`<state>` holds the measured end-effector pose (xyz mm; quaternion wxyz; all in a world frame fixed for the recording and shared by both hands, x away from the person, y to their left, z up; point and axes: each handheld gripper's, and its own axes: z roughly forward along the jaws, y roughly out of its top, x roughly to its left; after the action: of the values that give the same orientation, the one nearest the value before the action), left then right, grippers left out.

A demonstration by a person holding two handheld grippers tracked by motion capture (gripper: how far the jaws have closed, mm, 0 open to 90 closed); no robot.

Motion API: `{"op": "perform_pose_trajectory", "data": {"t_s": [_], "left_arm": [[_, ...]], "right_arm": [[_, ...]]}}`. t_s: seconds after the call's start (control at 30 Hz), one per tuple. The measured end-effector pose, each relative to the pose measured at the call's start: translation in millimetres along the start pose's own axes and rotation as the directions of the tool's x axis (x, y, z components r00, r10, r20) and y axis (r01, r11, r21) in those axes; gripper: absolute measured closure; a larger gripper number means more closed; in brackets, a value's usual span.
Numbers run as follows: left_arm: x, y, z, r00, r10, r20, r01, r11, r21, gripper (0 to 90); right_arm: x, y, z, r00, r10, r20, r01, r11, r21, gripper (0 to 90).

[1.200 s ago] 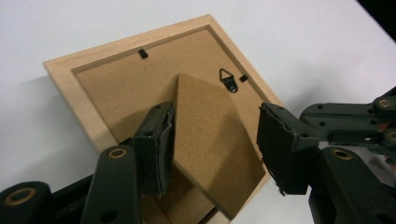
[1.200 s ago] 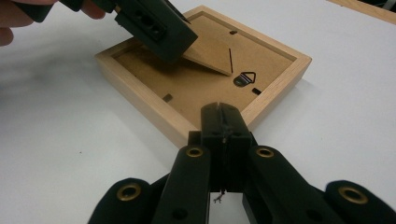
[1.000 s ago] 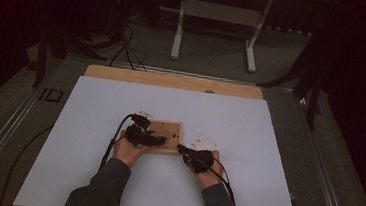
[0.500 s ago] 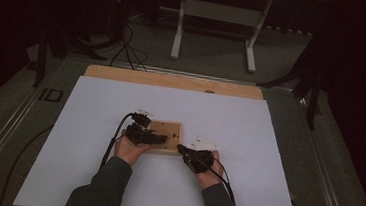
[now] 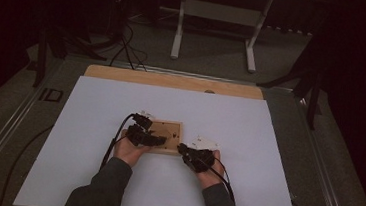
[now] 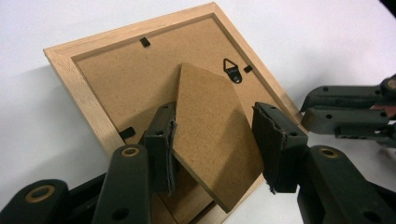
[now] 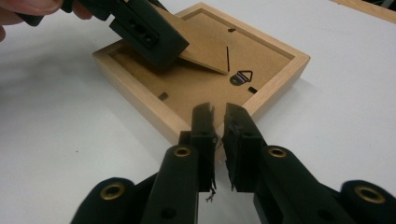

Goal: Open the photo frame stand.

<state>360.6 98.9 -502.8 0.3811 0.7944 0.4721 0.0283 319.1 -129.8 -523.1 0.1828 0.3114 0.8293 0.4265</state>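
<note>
- We find a wooden picture frame [image 5: 164, 136] lying face down on the white sheet [image 5: 93, 125] that covers the table, just ahead of the person's two hands, with its fibreboard back [image 6: 121, 88] turned up.
- The easel stand [image 6: 212, 140] on that back is lifted at an angle, its free end raised clear of the backing in both gripper views.
- The left gripper [image 6: 219, 144] straddles the stand: one pad touches its left edge, while the other pad stands slightly off the right edge. Its jaws have just been closing, and we judge the grip loose rather than firm.
- The right gripper [image 7: 219, 140] sits at the near rail of the frame [image 7: 154, 112]. Its jaws have just been opening and now show a narrow gap with nothing between them; it holds nothing.
- The small retaining tabs [image 6: 145, 42] around the backing appear seated, and the hanger ring [image 6: 232, 70] lies flat.
- Done, as far as we can judge: the frame is turned over and the stand is swung out from the back.
- Left, in our judgement: whatever follows the stand, either setting the frame upright on it or turning the tabs to free the backing. We see neither begun.
</note>
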Motion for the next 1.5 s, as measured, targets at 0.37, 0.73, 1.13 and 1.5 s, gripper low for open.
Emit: {"op": "perform_pose_trajectory", "data": {"t_s": [0.37, 0.73, 1.13, 1.5], "left_arm": [[-15.7, -8.2, -4.8, 0.991, 0.107, -0.08, -0.111, 0.9926, -0.048, 53.4], [-29.7, -19.1, -9.1, 0.9675, 0.204, -0.15, -0.22, 0.9708, -0.097, 53.4], [-40.8, -32.2, -11.1, 0.9202, 0.316, -0.232, -0.351, 0.9274, -0.13, 53.3], [-42.8, -42.3, -12.5, 0.8894, 0.377, -0.259, -0.423, 0.893, -0.153, 53.1]], "right_arm": [[-11.7, 6.4, -9.9, 0.9984, 0.05, 0.027, -0.049, 0.998, -0.03, 71.1], [-28.0, 21.8, -19.3, 0.9949, 0.101, 0.0, -0.101, 0.995, -0.018, 57.2], [-54.1, 44.4, 5.0, 0.9709, 0.227, -0.078, -0.224, 0.974, 0.046, 44.8], [-66.0, 40.3, 22.9, 0.9187, 0.33, -0.217, -0.318, 0.944, 0.088, 44.9]]}}
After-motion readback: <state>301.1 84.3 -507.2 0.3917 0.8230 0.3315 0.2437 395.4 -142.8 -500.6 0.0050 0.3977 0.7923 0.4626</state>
